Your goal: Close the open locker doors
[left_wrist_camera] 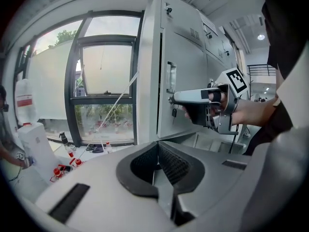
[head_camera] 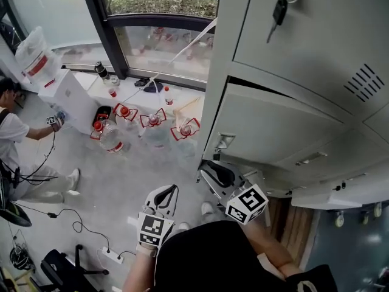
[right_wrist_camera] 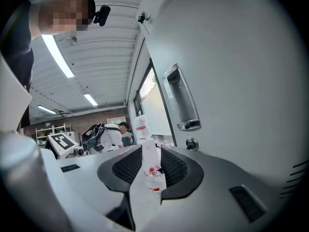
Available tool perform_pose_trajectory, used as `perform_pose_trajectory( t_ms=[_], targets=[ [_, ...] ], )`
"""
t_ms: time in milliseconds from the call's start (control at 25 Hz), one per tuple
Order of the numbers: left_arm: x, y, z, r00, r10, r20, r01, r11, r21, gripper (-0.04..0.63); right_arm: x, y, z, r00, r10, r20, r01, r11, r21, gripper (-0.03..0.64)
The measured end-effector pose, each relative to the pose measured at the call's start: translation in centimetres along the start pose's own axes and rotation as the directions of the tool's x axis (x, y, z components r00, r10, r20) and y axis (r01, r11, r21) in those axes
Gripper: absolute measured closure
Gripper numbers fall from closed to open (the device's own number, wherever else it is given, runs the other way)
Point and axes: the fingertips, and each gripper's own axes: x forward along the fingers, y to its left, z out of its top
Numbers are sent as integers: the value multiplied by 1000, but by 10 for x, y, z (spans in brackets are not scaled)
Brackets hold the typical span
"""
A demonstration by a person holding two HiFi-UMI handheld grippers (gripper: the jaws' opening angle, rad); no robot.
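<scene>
- Locker bank [head_camera: 316,53]: grey steel, several tiers, filling the right of the head view. A key [head_camera: 279,11] hangs in the lock of an upper door.
- Floor [head_camera: 134,169]: pale concrete, running between the lockers and the window [head_camera: 164,41].
- Locker door [right_wrist_camera: 231,81]: the task's thing, at about hand height and tall, with its long axis upright. Its face fills the right side of the right gripper view. In the left gripper view it seems to stand a little out from the bank, but how far ajar it is cannot be told.
- Person [head_camera: 12,132]: at the far left, well apart from the lockers.
- Right tongs [right_wrist_camera: 150,153]: released, with a gap between the pads and nothing in it; a bottle seen through the gap is far off. They sit just beside the door face, which lies to their right. Touch is not certain.
- Left tongs [left_wrist_camera: 158,149]: released and empty. They are on the window side, further from the door, with the right tongs between them and it.
- Water bottles [head_camera: 112,140]: red-capped, clustered on the floor under the window.
- Label holder [right_wrist_camera: 181,98]: clear, upright on the door.
- Lock knob [right_wrist_camera: 191,143]: just below the holder.
- Judgement: the right hand is the nearer, so a push sideways into the door face should swing the door home.
</scene>
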Motion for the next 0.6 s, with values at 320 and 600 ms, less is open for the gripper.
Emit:
perform_pose_trajectory(
  t_ms=[320,600],
  targets=[
    [8,11,3,999,43,-2,-43,999,-17,577,14,-17,5,1000,20,2,-20,1000,19,472],
    [11,13,4,999,42,3,-42,999,-18,577,17,-15,6,999,33,5,-34,999,21,486]
  ],
)
